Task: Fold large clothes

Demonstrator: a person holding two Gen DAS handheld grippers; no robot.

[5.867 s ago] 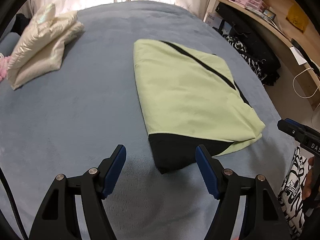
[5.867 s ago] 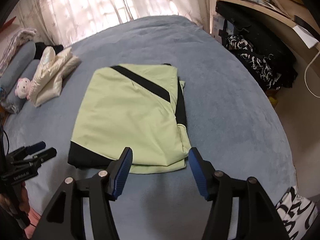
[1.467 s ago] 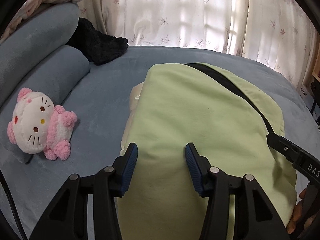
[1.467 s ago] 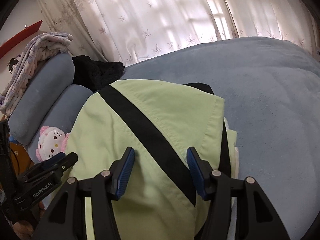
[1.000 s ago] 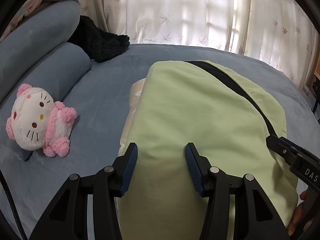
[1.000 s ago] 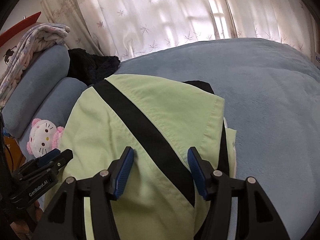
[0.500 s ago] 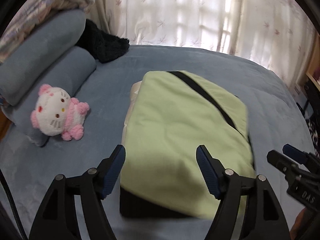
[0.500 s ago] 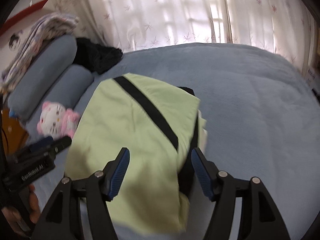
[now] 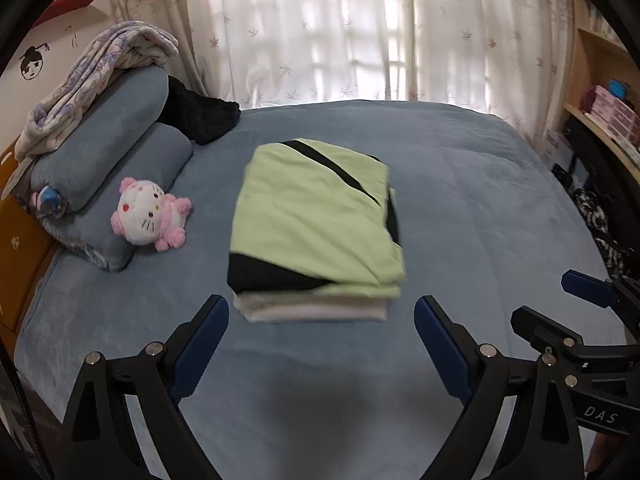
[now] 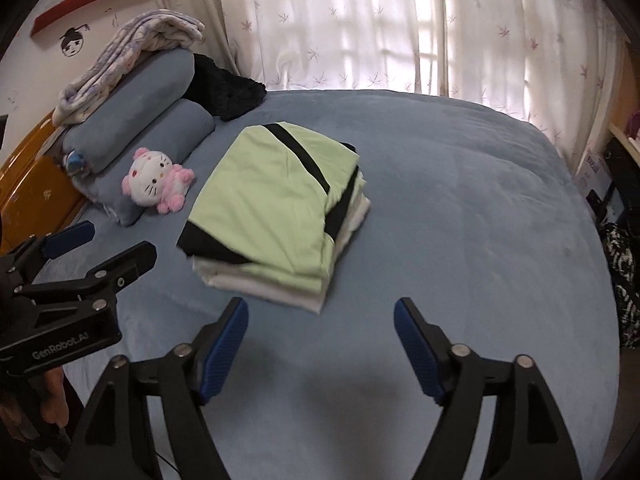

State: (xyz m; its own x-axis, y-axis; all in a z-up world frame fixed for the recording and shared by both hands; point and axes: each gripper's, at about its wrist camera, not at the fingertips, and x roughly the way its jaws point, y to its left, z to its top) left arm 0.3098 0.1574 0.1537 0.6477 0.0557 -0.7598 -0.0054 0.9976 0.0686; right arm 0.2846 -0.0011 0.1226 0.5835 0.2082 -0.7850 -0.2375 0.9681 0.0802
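Blue bed (image 9: 460, 208) lies bare around folded stack (image 9: 316, 220); left gripper (image 9: 320, 344) and right gripper (image 10: 320, 344) just spread, empty.

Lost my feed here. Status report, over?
Both grippers, left and right, open, empty. Green garment folded, stacked on cream garment. Nothing in the way.

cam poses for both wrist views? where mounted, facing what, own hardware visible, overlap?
Left wrist: on left gripper, angled down at the green garment on the bed; right gripper shows.
Right wrist: on right gripper, same downward aim; left gripper shows.
Shared: garment, plush toy, pillows, curtains.
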